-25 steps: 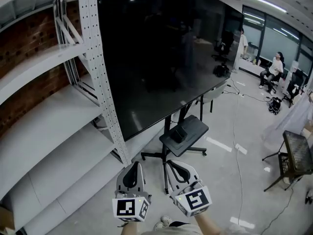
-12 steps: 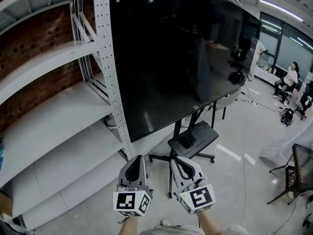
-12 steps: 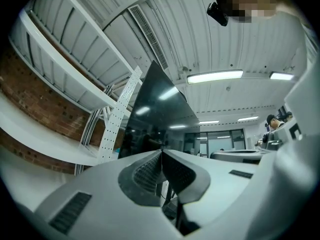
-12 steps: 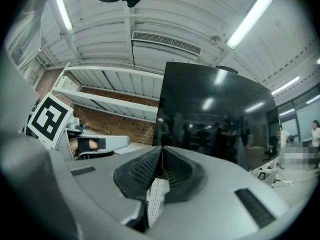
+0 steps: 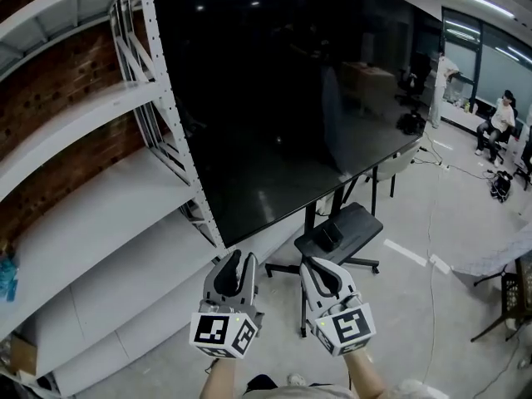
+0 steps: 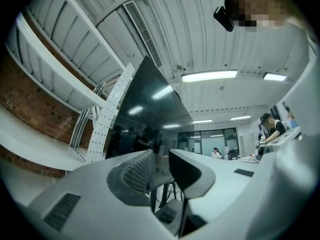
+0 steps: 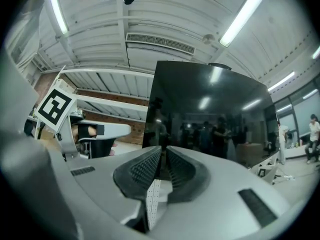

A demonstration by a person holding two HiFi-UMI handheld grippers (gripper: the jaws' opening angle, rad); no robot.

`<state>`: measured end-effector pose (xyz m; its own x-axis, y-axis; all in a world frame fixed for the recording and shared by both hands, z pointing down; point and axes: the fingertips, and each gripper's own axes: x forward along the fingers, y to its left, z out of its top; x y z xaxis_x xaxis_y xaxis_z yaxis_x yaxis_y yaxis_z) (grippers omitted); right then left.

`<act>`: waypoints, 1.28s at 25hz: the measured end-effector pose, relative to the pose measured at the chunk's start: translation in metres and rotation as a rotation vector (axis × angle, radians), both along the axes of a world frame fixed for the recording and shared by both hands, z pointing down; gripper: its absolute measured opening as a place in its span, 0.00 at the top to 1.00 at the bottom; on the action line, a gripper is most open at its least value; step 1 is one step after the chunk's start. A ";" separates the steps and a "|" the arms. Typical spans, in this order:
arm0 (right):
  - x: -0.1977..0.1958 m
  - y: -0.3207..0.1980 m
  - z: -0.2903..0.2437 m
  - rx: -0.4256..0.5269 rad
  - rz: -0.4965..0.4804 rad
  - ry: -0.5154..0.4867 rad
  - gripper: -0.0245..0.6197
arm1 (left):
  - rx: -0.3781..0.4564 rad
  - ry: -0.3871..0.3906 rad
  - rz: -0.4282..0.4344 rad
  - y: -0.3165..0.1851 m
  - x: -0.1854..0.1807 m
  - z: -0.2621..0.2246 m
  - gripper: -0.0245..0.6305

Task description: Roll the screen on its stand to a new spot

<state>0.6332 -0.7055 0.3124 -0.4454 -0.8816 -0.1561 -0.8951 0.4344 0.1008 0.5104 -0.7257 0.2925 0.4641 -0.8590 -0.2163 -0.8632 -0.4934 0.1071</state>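
The large black screen (image 5: 291, 98) stands on a black stand with a small tray (image 5: 339, 233) and a wheeled base (image 5: 283, 268), close against the shelving. Both grippers hang side by side below its lower left corner, apart from it. My left gripper (image 5: 238, 264) has just been opening; its jaws show a narrow gap with nothing in it, as the left gripper view (image 6: 161, 156) confirms. My right gripper (image 5: 321, 273) is shut on nothing, its ribbed pads (image 7: 145, 169) meeting at the tips. The screen (image 7: 215, 114) fills the right gripper view ahead, and the screen (image 6: 145, 109) also shows in the left gripper view.
A white metal shelving rack (image 5: 100, 189) with a perforated upright (image 5: 179, 140) stands at the left, right beside the screen's edge. A cable (image 5: 428, 248) runs over the grey floor. People (image 5: 501, 119) sit far off at the right. A black mesh stand (image 5: 515, 293) is at the right edge.
Both grippers have moved a little forward toward the screen's stand. The left gripper's jaws have parted slightly; the right's stay together.
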 end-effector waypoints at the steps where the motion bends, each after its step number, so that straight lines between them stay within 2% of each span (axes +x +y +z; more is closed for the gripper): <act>1: -0.005 -0.003 -0.004 0.012 0.002 0.000 0.93 | 0.003 -0.002 0.018 -0.005 -0.003 -0.004 0.78; 4: -0.029 -0.006 -0.012 0.043 0.003 -0.006 0.91 | 0.000 0.009 0.045 -0.020 -0.024 -0.012 0.70; 5: -0.038 -0.008 -0.012 0.042 0.003 -0.008 0.81 | -0.006 0.021 0.047 -0.025 -0.033 -0.012 0.68; 6: -0.049 -0.012 -0.013 0.039 0.004 -0.013 0.67 | -0.012 0.034 0.050 -0.031 -0.043 -0.015 0.65; 7: -0.059 -0.015 -0.016 0.041 0.006 -0.020 0.61 | -0.014 0.046 0.054 -0.038 -0.053 -0.018 0.63; 8: -0.070 -0.018 -0.019 0.049 0.011 -0.026 0.59 | -0.015 0.057 0.060 -0.046 -0.063 -0.022 0.61; 13: -0.118 -0.039 -0.034 0.102 0.044 -0.042 0.57 | -0.021 0.055 0.123 -0.093 -0.099 -0.042 0.56; 16: -0.140 -0.057 -0.034 0.101 0.063 -0.046 0.57 | -0.019 0.027 0.174 -0.120 -0.105 -0.053 0.54; 20: -0.151 -0.076 -0.033 0.086 0.112 -0.065 0.56 | -0.041 -0.002 0.283 -0.145 -0.088 -0.058 0.51; 24: -0.150 -0.092 -0.026 0.060 0.174 -0.064 0.56 | -0.069 -0.013 0.349 -0.168 -0.065 -0.061 0.50; 30: -0.144 -0.115 0.001 -0.010 0.266 -0.046 0.56 | -0.099 -0.073 0.467 -0.177 -0.039 -0.062 0.51; 32: -0.144 -0.119 0.008 -0.030 0.280 -0.042 0.56 | -0.115 -0.066 0.470 -0.180 -0.042 -0.061 0.57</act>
<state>0.4897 -0.8240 0.3203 -0.1781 -0.9738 -0.1417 -0.9837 0.1723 0.0522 0.4684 -0.9054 0.2313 0.8173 -0.5693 -0.0893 -0.5562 -0.8198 0.1362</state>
